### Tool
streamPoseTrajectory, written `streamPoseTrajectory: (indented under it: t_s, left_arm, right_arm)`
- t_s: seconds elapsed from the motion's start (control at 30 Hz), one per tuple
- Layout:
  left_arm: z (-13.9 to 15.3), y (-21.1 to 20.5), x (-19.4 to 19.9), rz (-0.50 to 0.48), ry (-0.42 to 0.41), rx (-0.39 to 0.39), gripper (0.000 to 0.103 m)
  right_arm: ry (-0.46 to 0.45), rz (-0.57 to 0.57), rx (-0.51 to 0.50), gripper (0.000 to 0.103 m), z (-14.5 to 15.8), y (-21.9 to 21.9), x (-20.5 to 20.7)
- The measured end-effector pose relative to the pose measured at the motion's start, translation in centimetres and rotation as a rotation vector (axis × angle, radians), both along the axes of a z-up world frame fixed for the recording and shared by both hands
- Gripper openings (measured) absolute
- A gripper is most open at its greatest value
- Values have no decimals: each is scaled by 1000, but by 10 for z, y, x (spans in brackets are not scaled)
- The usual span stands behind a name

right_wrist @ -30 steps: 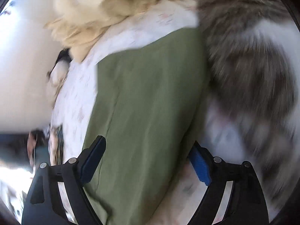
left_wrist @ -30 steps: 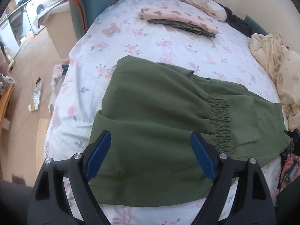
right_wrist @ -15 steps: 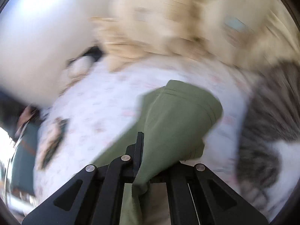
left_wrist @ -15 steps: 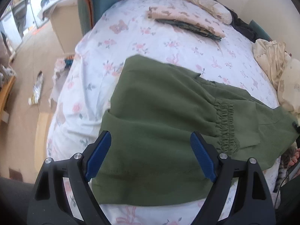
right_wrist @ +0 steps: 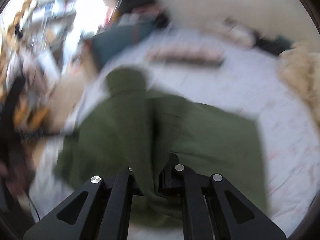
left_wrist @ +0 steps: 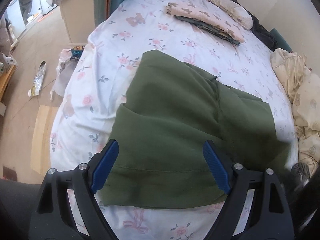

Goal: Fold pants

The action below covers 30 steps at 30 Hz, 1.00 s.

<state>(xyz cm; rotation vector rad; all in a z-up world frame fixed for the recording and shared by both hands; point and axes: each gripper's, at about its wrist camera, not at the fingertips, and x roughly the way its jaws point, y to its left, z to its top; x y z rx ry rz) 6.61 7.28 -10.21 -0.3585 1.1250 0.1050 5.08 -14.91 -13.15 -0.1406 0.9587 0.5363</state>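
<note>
Right gripper [right_wrist: 155, 180]: jaws nearly pressed together, pinching a bunched fold of the green pants [left_wrist: 180, 124]; they have just been opening slightly, cloth between them. Slippage is judged the main risk, since only a thin ridge of fabric is clamped and the view is motion-blurred. Left gripper [left_wrist: 160, 168]: spread wide, hovering over the near hem, nothing gripped. Pants are spread on the floral bed sheet [left_wrist: 104, 84]; a cat [left_wrist: 302, 170] sits just beside them and could snag the fold.
</note>
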Motion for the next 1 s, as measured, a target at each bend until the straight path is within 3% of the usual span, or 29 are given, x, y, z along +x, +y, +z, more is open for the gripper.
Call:
streamPoseTrajectory:
  t_s: [0.03,0.1,0.17,0.23,0.3,0.4,0.43,0.47,0.53,0.6,0.73,0.83,1.0]
  left_arm:
    - [-1,1,0,3,4,-4,83]
    - [-1,4,0,9,11,-14,83]
    - [0,4,-1,13,12,-25,83]
    - [1,0,0,-1,9,-29,83]
    - [1,-5,0,-22,6,-24,83]
    - [1,-14,-1,-55,3,-14,83]
    - [0,-16,-1,-66,2,-6,83]
    - [0,-19,-1,-74,1,4,83]
    - [-1,-24,-1,-89,1,17,83]
    - [-2,-27,0,-94,2,24,83]
    - [-2,-28,1,-98,-8,41,83]
    - [0,-28,3,-115,-8,39,83]
    - [10,-34,40,-168,16,-20,83]
  right_arm:
    - [38,37,-22,23,-10,7,-10]
    - [82,96,-27,31,-16,13,-21]
    - [118,122,18,59,-7,11,-27]
    - [133,126,93,64,11,2,-28]
    - [130,135,158,63,28,-8,-27]
    - [86,-11,170,62,38,-36,-12]
    - [97,-74,159,53,34,-44,-4]
    - [123,-125,155,33,26,-51,5]
    - [229,-205,181,12,0,-56,17]
    - [308,-177,224,11,-22,-41,22]
    - [392,-64,185,11,-49,0,11]
    - [388,-101,252,11,-31,-13,12]
    - [265,-348,332,15,21,-89,24]
